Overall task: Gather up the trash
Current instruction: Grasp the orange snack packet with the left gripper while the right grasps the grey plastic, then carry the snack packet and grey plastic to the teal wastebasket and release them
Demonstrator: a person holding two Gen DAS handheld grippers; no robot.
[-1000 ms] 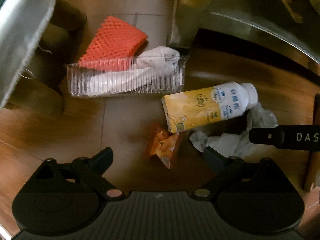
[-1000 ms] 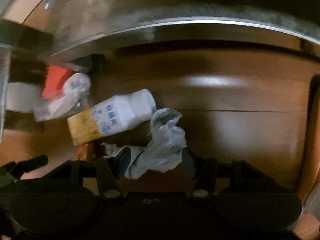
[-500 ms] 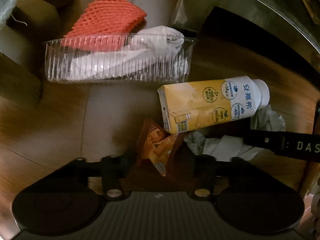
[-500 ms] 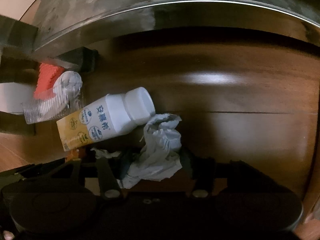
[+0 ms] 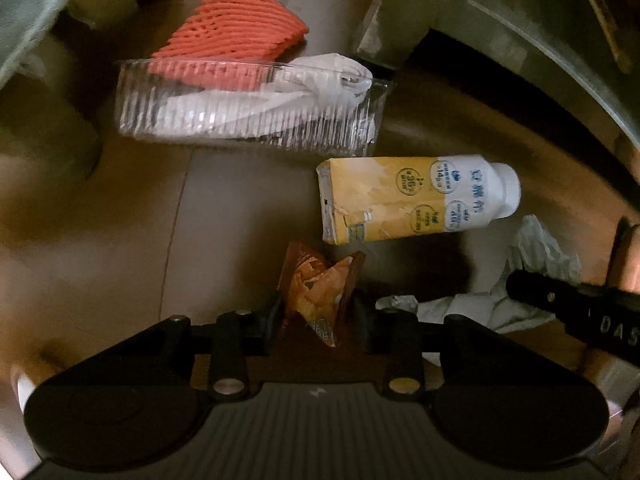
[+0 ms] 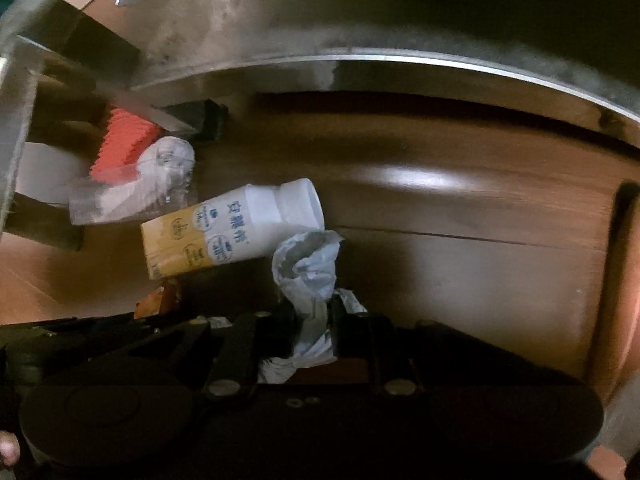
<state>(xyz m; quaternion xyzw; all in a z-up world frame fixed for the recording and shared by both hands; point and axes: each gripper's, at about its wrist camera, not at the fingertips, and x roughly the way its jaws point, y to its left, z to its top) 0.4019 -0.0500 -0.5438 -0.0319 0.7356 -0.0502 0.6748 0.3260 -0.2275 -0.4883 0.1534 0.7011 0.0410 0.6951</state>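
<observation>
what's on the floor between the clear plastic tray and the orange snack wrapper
Bare wooden floor, in the left wrist view. The milk bottle lies off to the right of that stretch.

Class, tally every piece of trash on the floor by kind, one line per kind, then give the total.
Foam net: 1
Clear tray: 1
Tissue in the tray: 1
Milk bottle: 1
Snack wrapper: 1
Crumpled paper: 1
Total: 6
</observation>
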